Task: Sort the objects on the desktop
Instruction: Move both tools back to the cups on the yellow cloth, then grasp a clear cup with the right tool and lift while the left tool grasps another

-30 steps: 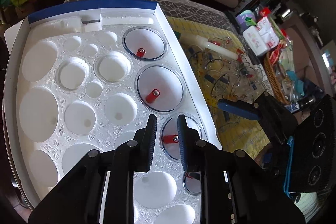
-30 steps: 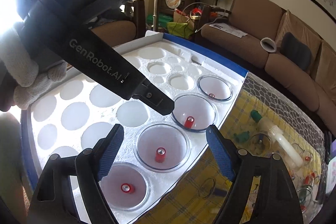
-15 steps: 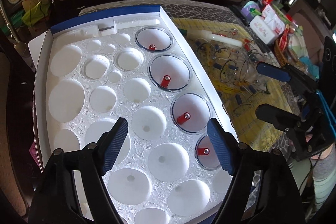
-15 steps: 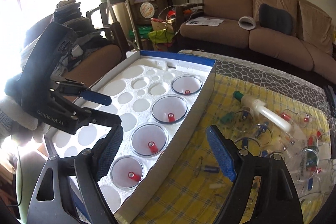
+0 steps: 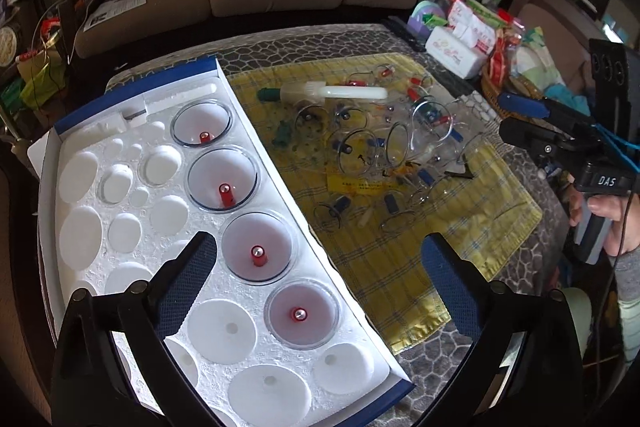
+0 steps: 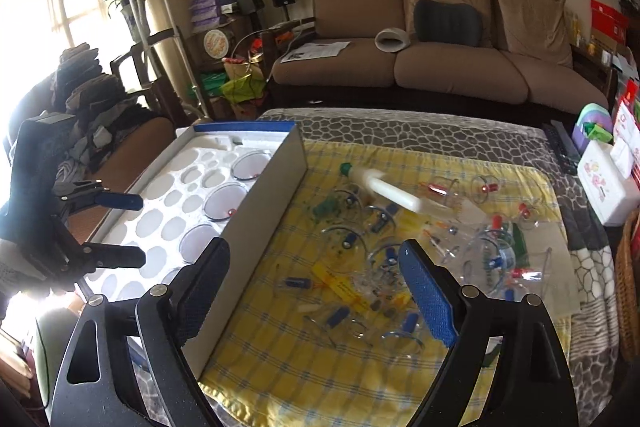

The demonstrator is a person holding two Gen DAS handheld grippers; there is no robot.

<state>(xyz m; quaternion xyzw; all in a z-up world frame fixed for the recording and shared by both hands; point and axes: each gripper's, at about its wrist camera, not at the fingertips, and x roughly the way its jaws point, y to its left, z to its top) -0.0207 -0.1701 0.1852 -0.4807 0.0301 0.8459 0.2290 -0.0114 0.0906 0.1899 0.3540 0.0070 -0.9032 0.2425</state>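
Note:
A white foam tray [image 5: 132, 223] in a blue-edged box holds several clear cups with red valves [image 5: 258, 255] in its right column. It also shows in the right wrist view [image 6: 160, 215]. Loose clear cups [image 5: 394, 147] and a white pump [image 5: 352, 93] lie on a yellow checked cloth [image 5: 400, 251]. They also show in the right wrist view: cups [image 6: 384, 259], pump [image 6: 396, 197]. My left gripper [image 5: 320, 287] is open and empty above the tray's near right edge. My right gripper [image 6: 316, 291] is open and empty above the cloth.
A tissue box [image 5: 456, 53], packets and a wicker basket [image 6: 628, 267] crowd the table's right side. A brown sofa [image 6: 432, 63] stands behind the table. A chair with piled clothes [image 6: 92, 107] stands to the left.
My left gripper opened, let go of a cup in the tray's right column and rose away. My right gripper swung right, from over the tray to over the cloth.

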